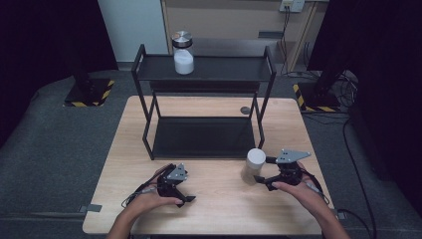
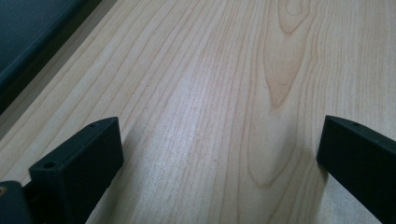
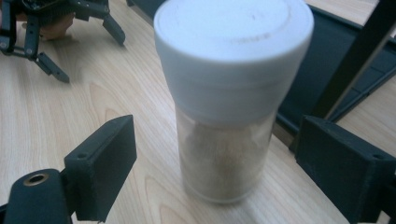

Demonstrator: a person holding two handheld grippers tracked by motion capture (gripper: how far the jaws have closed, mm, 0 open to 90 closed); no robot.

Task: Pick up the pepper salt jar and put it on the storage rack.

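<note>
A clear jar with a white lid (image 1: 255, 163) stands upright on the wooden table, to the right of centre. Brownish contents show through the jar (image 3: 232, 98) in the right gripper view. My right gripper (image 1: 263, 170) is open, and its jaws stand on either side of the jar with gaps, not touching it. The right gripper (image 3: 217, 142) sits low around the glass body. My left gripper (image 1: 181, 183) rests open near the front edge, and the left gripper (image 2: 219, 140) has bare wood between its jaws. A second jar with a silver lid and white powder (image 1: 183, 54) stands on the rack's top shelf.
A black two-tier metal rack (image 1: 205, 68) takes up the back half of the table, and its lower tray (image 1: 199, 137) is bare. A small dark disc (image 1: 245, 110) lies near the rack's right leg. The left gripper (image 3: 86, 53) shows far off in the right gripper view.
</note>
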